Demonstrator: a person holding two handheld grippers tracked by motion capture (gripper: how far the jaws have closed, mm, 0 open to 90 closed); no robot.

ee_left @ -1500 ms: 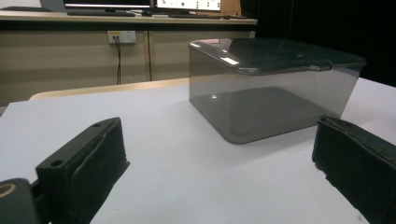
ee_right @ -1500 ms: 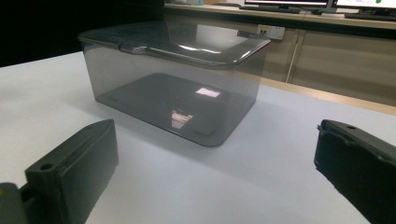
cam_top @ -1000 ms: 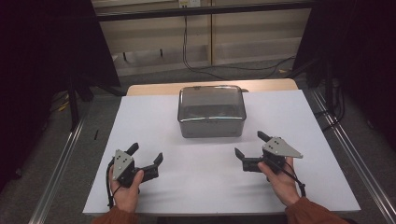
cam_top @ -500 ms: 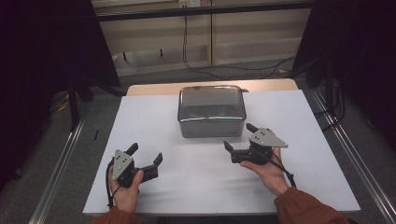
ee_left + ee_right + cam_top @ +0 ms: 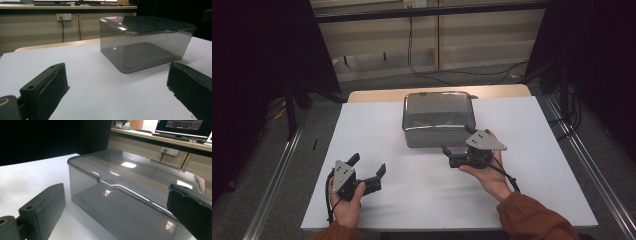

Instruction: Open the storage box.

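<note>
High view had the smoky clear lidded box (image 5: 438, 120) sitting at the far middle of the white desk (image 5: 537, 150), lid on and nothing inside that I could make out. My right gripper (image 5: 460, 152) hovered just beside its near right corner, fingers spread wide and empty; in the right gripper view the lid's front lip (image 5: 117, 185) lay between them. I judged the step to be taking that lip, so I wanted to come in level, centre on the small tab and close gently, since thin plastic could flex or slide. My left gripper (image 5: 368, 170) rested near the desk's front left, fingers open, well apart from the box.
</note>
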